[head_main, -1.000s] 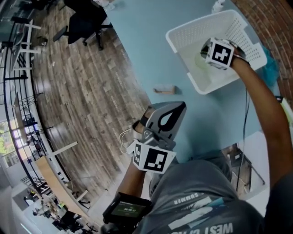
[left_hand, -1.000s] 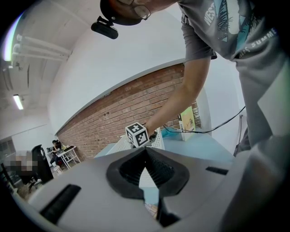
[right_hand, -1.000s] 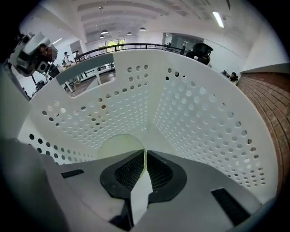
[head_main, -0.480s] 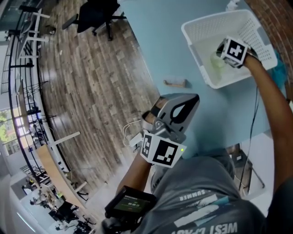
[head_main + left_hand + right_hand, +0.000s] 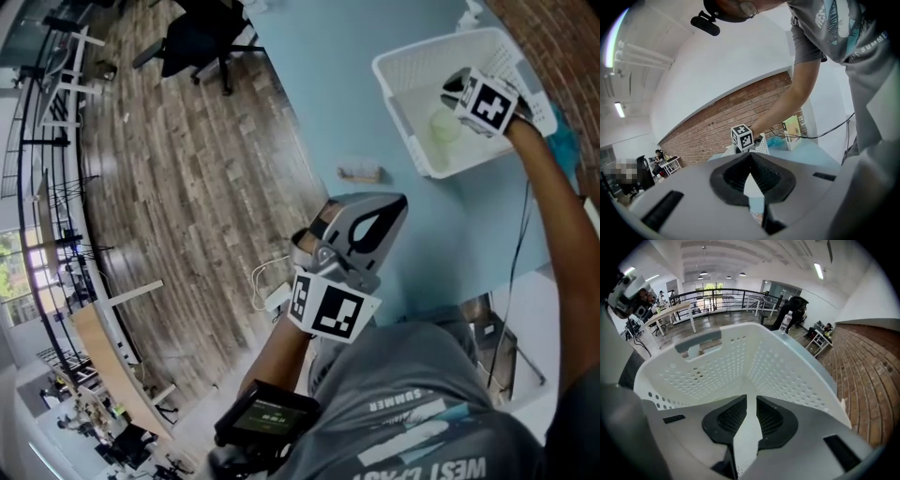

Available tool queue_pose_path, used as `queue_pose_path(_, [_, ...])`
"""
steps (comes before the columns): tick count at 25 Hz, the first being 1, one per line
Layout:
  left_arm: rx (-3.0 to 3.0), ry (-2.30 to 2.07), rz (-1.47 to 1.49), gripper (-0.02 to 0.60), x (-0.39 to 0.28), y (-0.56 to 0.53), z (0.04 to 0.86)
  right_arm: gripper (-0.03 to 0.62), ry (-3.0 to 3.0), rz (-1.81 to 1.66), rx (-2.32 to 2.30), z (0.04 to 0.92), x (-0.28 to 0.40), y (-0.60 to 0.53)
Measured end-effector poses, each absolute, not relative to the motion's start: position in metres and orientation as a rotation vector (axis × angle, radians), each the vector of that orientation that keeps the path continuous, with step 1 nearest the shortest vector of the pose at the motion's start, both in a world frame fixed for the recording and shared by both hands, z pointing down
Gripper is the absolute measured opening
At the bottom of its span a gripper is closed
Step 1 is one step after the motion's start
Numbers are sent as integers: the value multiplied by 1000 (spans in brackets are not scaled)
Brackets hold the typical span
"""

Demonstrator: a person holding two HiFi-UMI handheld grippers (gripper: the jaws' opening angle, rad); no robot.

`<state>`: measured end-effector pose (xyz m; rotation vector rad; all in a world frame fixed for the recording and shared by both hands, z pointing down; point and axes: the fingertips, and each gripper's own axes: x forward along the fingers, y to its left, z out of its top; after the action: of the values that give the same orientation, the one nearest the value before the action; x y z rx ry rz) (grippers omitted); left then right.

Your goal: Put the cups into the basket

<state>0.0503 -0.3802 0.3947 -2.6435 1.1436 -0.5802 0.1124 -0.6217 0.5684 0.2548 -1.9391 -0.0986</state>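
Head view: pale green cup in white basket; right tongs just opened, empty.

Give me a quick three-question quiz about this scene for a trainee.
1. True or false: the pale green cup is inside the white basket.
2. Relative to the basket, the right gripper is: A above it, B under it, C far off.
3. What is between the right gripper's jaws?
Key: 1 true; 2 A; 3 nothing, the jaws have just been opening and stand apart.
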Motion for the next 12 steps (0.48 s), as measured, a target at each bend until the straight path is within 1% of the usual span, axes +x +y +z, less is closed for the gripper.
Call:
queue_pose_path(6, [-2637,1110,-542,2,50,-366,379,55,-2064,-234,435,497,101,-624])
queue_pose_path(12, [-2625,1077,-518,2,43,-351,369,55,-2154,-317,555,447,94,-608])
